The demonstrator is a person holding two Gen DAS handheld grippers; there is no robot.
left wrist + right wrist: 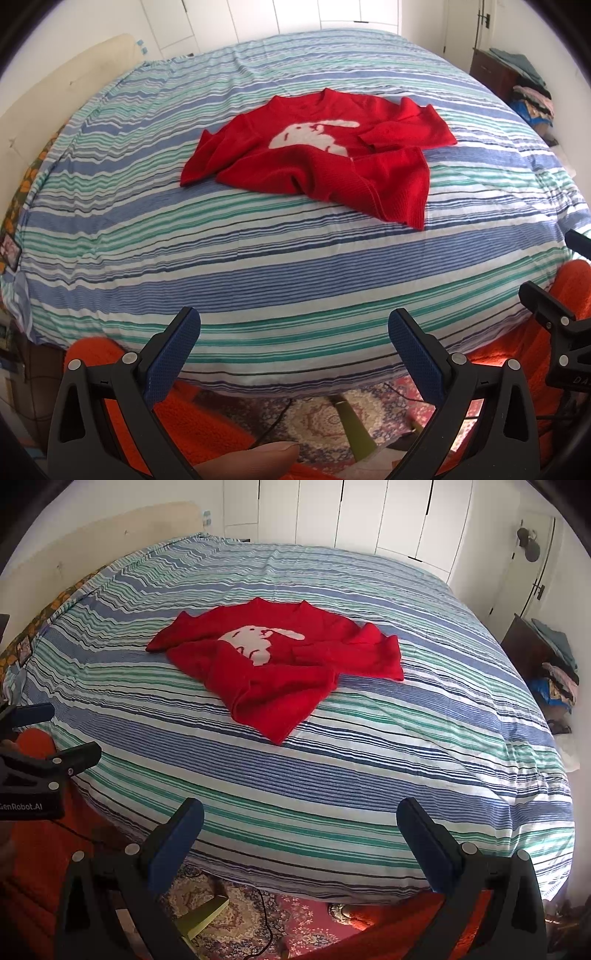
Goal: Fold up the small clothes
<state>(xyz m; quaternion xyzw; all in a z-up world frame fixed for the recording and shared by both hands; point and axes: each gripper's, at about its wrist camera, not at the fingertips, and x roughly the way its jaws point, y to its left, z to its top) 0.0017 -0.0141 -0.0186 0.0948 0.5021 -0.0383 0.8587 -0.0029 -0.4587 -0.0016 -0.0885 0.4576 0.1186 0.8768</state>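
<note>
A small red sweater [321, 155] with a white rabbit figure lies rumpled on the striped bed [258, 266], sleeves bent inward, hem toward me. It also shows in the right wrist view [273, 668]. My left gripper [293, 325] is open and empty, held before the bed's near edge, well short of the sweater. My right gripper [299, 812] is open and empty too, at the near edge. The right gripper shows at the right side of the left wrist view [554, 317]; the left gripper shows at the left of the right wrist view [40, 753].
The bed [369, 775] has a blue, green and white striped cover. A headboard [55, 88] stands at the left. A dark nightstand [528, 646] with piled clothes [557, 679] stands at the right. A patterned rug [258, 919] and a cable lie below.
</note>
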